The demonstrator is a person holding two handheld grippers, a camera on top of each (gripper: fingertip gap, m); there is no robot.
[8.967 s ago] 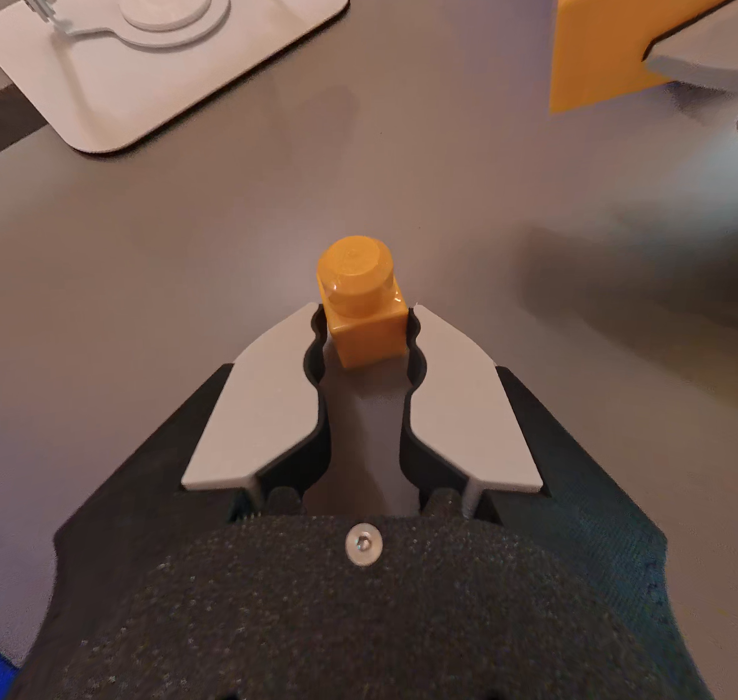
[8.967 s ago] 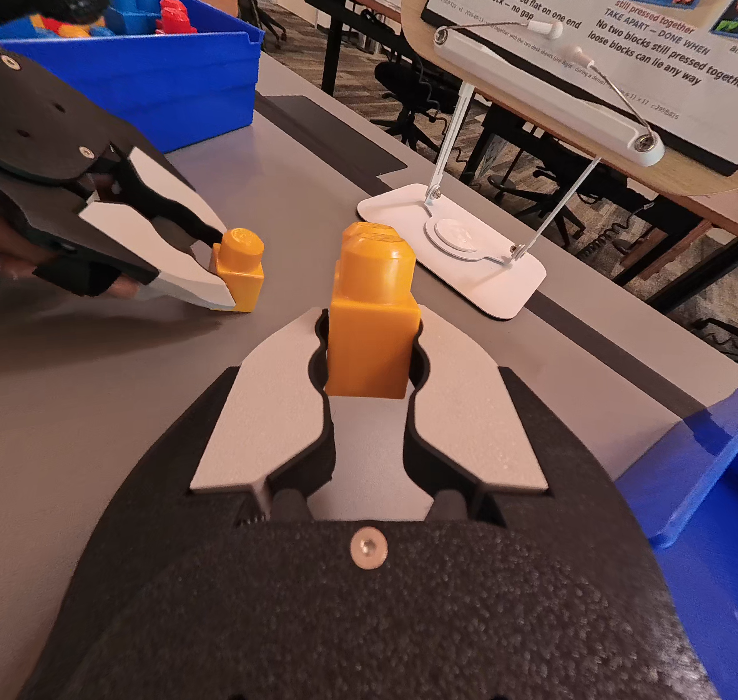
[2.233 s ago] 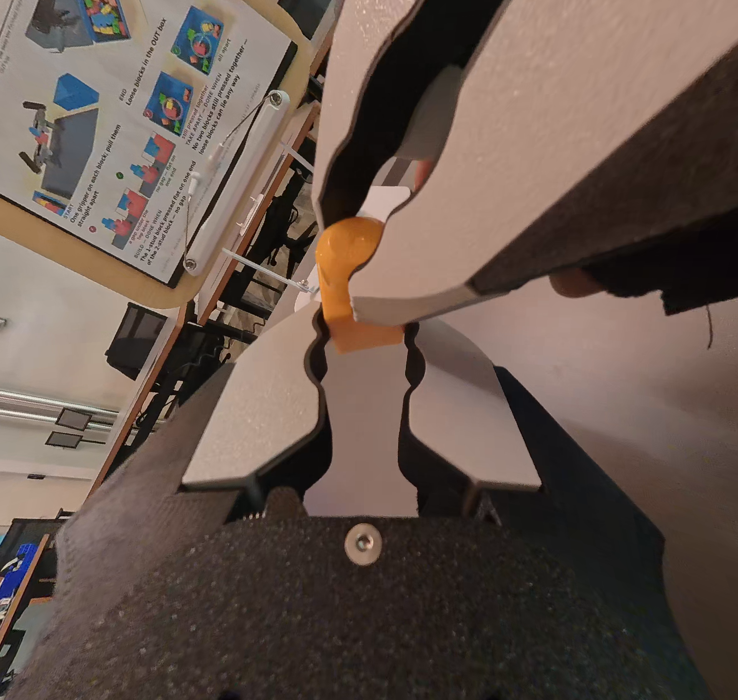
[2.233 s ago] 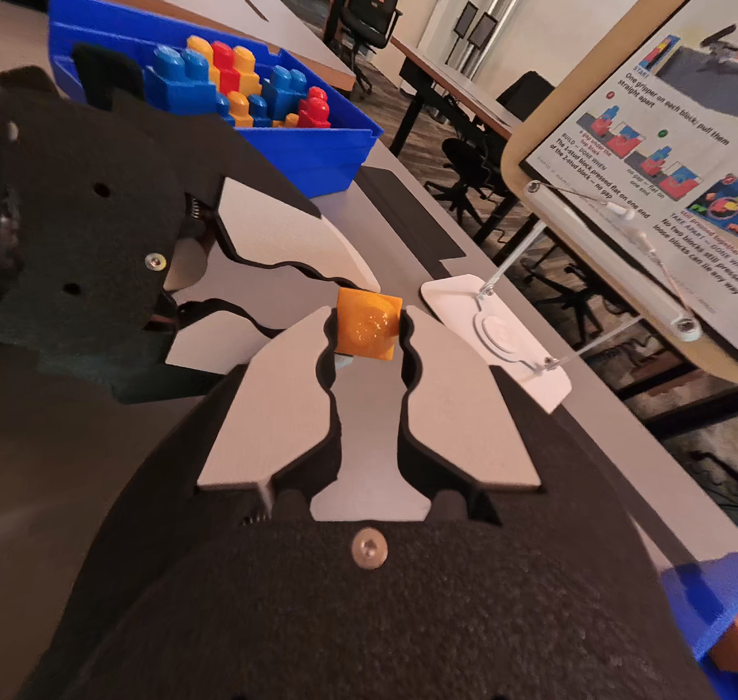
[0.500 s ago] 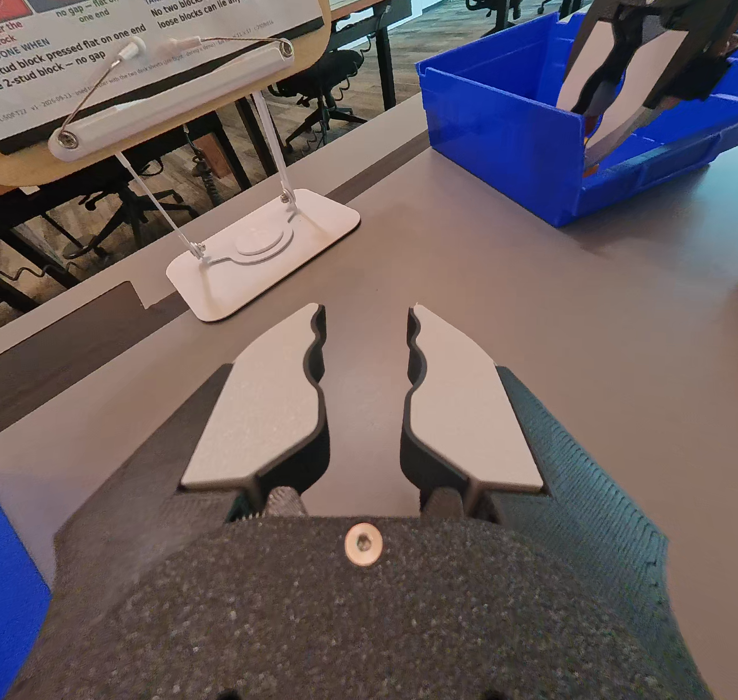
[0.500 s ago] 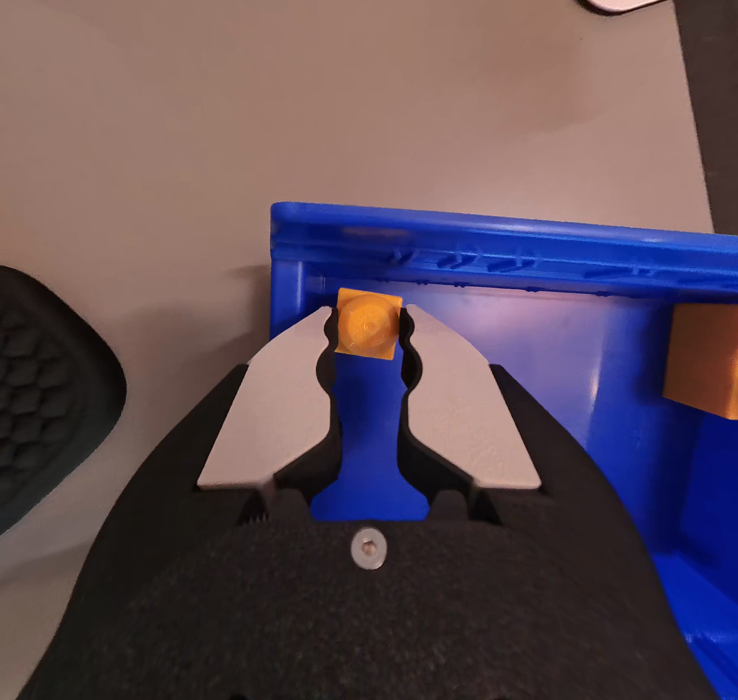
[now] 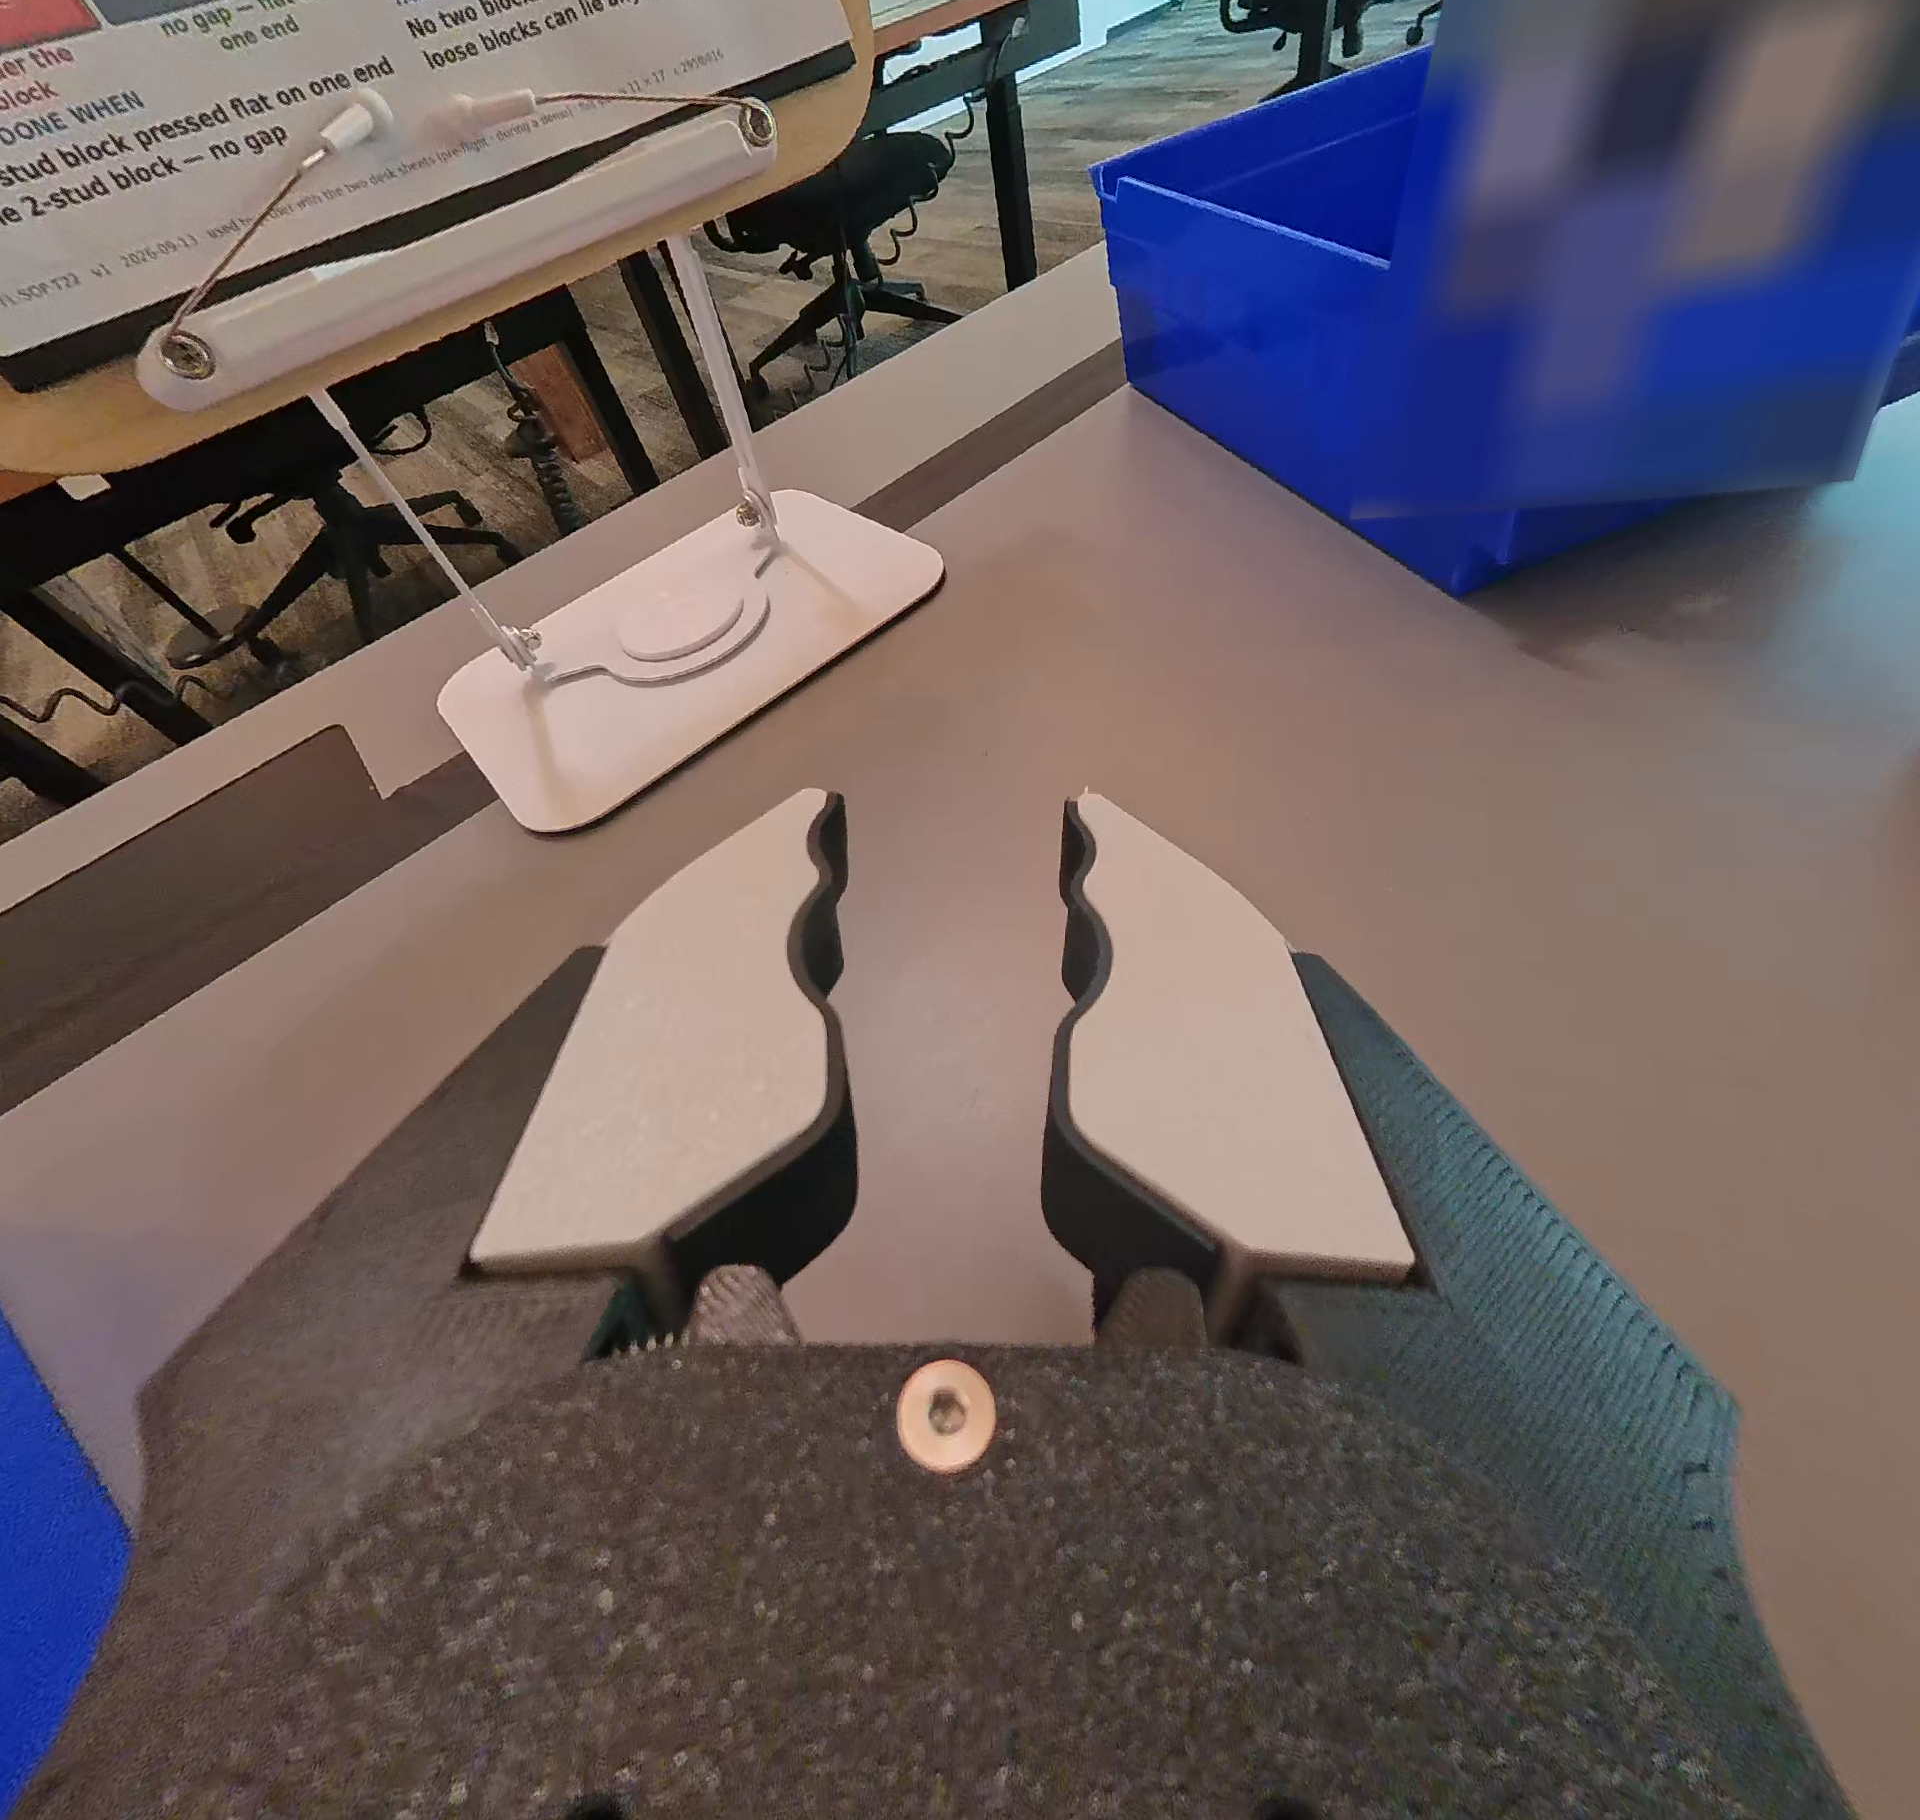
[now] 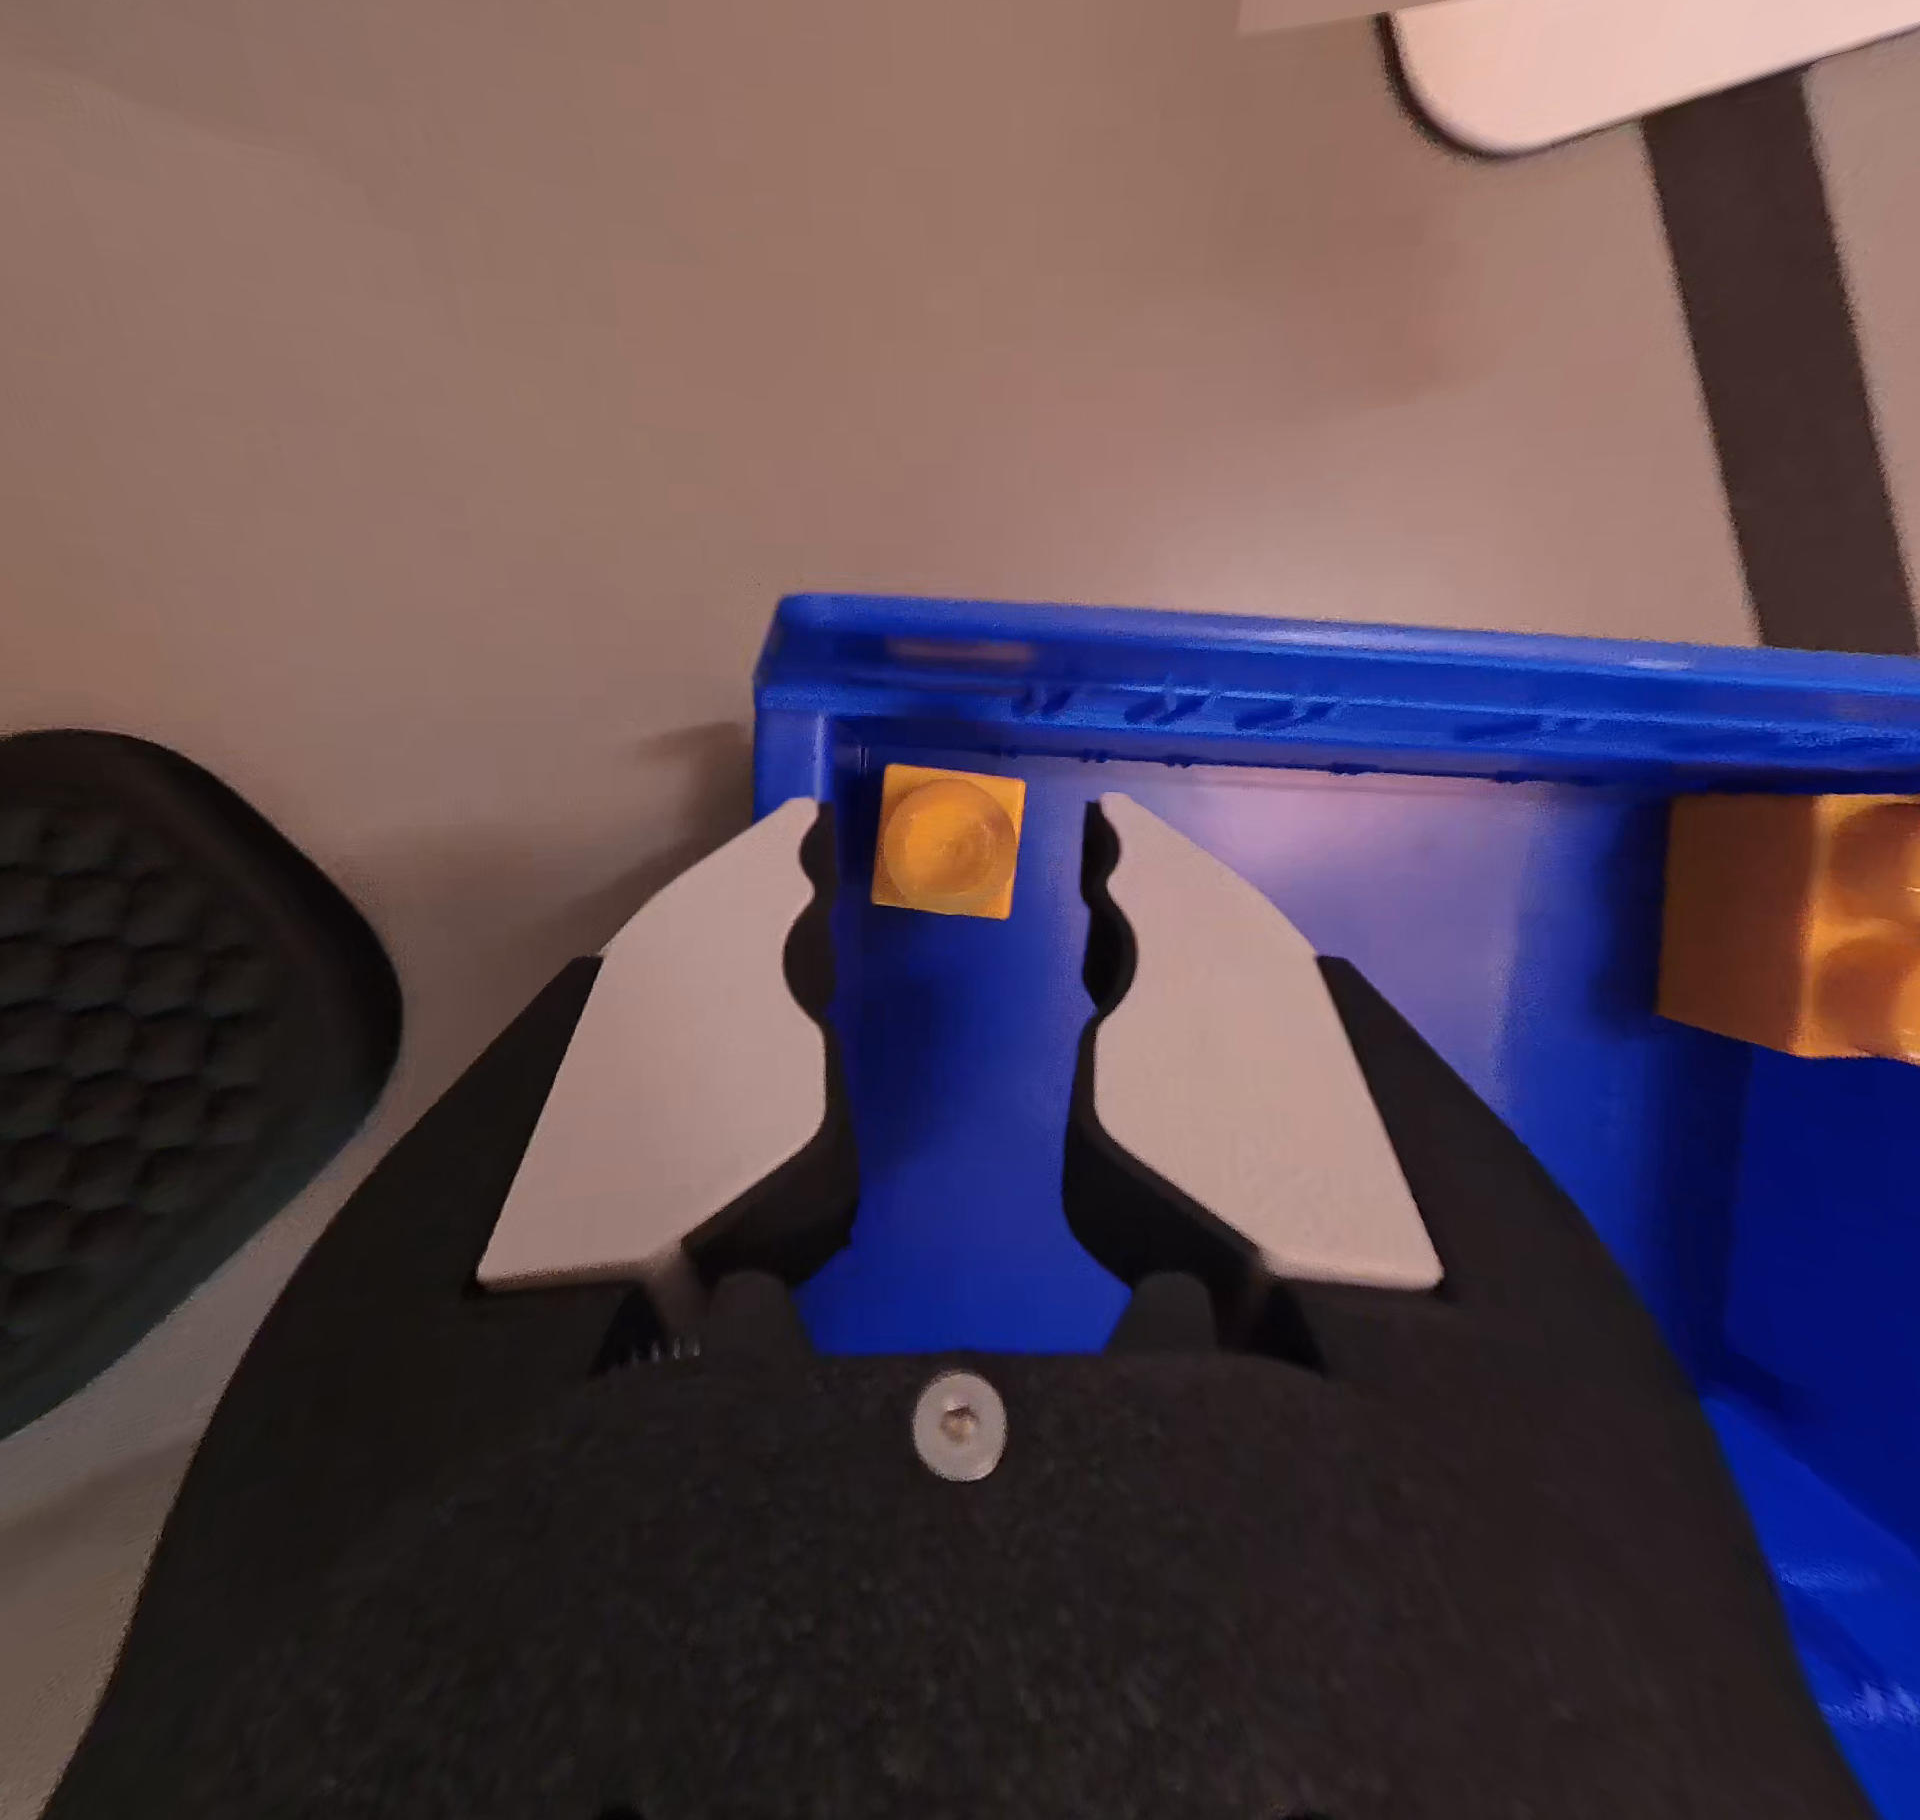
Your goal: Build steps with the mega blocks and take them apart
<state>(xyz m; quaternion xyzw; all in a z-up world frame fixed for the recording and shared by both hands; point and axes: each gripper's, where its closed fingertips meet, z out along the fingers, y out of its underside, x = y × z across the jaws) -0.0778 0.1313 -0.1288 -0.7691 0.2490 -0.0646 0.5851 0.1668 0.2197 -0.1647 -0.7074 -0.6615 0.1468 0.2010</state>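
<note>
In the right wrist view my right gripper (image 8: 951, 809) points down into the blue bin (image 8: 1299, 674). Its jaws stand open and a small orange one-stud block (image 8: 948, 840) sits loose between the fingertips, near the bin's corner, apart from both fingers. A larger orange two-stud block (image 8: 1797, 923) lies in the bin to the right. In the left wrist view my left gripper (image 7: 948, 814) is open and empty above the grey table (image 7: 1299, 835). The blue bin also shows in the left wrist view (image 7: 1247, 284) at the far right, partly under a blurred patch.
A white stand base (image 7: 691, 648) holding an instruction board (image 7: 395, 87) stands at the back of the table; its base also shows in the right wrist view (image 8: 1621, 35). A black pad-like object (image 8: 156, 1043) lies left of the bin. Office chairs and desks stand beyond. The gap from one gripper's tips to the other's is roughly 25 cm.
My right gripper has opened and let go of the small orange block, which now sits in the bin. My left gripper stays open and empty, shifted slightly.
</note>
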